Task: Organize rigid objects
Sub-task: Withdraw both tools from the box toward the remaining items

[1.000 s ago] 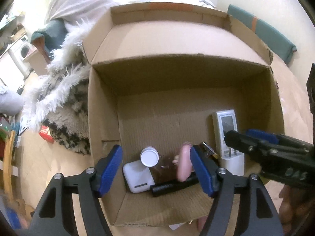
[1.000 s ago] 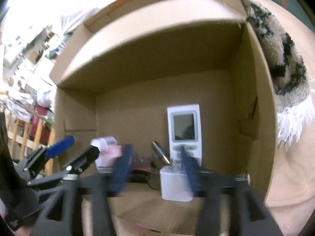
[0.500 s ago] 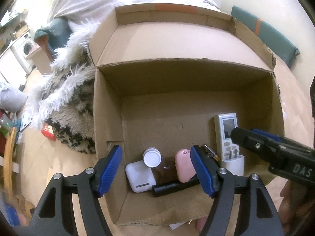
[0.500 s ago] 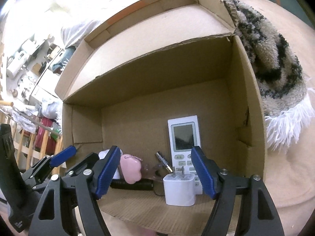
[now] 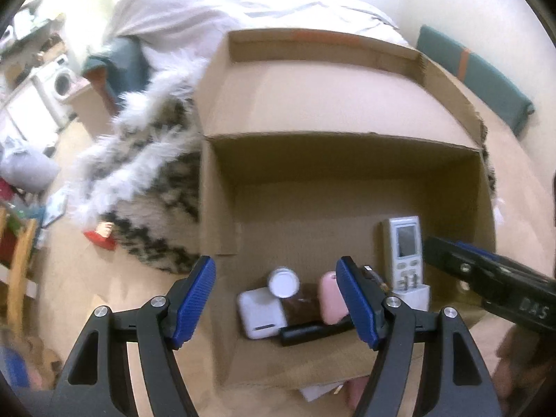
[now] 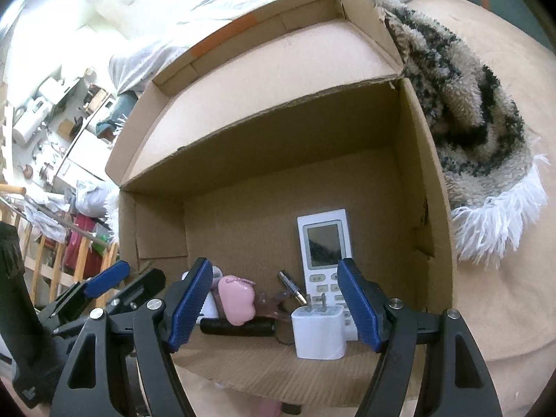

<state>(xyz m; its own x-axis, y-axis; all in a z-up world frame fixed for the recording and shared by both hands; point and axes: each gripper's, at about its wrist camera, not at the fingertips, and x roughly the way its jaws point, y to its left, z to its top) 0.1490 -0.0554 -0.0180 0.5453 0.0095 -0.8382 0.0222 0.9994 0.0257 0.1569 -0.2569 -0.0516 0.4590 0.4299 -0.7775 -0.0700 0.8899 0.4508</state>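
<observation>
An open cardboard box (image 5: 340, 187) (image 6: 427, 208) lies in front of both grippers. Along its near edge lie a white remote (image 5: 403, 246) (image 6: 325, 243), a white plug charger (image 5: 411, 292) (image 6: 319, 333), a pink case (image 5: 330, 295) (image 6: 236, 299), a brown bottle with a white cap (image 5: 284, 282), a white box (image 5: 260, 316), a black cylinder (image 5: 312, 330) (image 6: 236, 326) and a small battery (image 6: 290, 286). My left gripper (image 5: 276, 302) is open and empty above the box's near edge. My right gripper (image 6: 274, 305) is open and empty, beside the left one.
A shaggy black-and-white rug (image 5: 139, 173) (image 6: 465, 104) lies under and around the box. A bed with white sheets (image 5: 243, 3) is behind it. A red object (image 5: 102, 234) lies on the floor at the left. A wooden rack (image 6: 52, 253) stands at the far left.
The pink case left my left gripper's fingers and now lies in the box. Both grippers have drawn back and up from the box, open.
</observation>
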